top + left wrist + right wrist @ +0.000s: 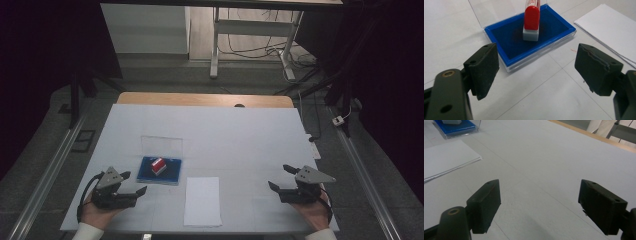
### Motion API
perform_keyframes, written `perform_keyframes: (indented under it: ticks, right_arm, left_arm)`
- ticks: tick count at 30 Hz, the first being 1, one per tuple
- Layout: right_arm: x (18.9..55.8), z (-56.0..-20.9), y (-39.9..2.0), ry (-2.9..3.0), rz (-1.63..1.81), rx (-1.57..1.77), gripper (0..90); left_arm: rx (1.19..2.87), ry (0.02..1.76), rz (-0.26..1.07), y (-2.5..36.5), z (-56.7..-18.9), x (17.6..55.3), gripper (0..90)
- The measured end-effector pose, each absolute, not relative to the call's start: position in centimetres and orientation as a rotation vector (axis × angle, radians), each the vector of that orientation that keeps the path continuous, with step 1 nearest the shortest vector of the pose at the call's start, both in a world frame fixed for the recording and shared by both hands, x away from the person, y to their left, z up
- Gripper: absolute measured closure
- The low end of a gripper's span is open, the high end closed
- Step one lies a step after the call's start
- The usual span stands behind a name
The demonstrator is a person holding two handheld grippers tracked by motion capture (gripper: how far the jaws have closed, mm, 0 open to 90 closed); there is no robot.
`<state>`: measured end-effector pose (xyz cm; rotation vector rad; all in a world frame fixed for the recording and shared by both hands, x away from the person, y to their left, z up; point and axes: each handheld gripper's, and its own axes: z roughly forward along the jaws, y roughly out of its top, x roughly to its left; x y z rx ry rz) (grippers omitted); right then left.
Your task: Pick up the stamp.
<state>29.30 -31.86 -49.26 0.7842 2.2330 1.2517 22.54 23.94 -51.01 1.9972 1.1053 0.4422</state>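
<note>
Right now the left gripper [134, 183] rests with jaws spread wide and empty, the red stamp [158, 165] standing upright on the blue ink pad [146, 171] just beside it at one o'clock. Well apart, the right gripper [282, 177] is likewise spread, with the paper sheet [202, 201] lying between the two.

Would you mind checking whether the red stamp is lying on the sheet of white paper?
No, the red stamp stands upright on the blue ink pad, apart from the white paper.
</note>
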Motion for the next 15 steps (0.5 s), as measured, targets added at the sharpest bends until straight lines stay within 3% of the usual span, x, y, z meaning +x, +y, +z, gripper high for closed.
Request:
perform_keyframes:
  ticks: [15]
  right_arm:
    - [28.96, -49.08, -31.75, 2.242, 1.250, 0.772, 23.6]
  left_arm:
    - [1.984, 1.109, 0.449, 24.17, -51.02, 22.54, 20.0]
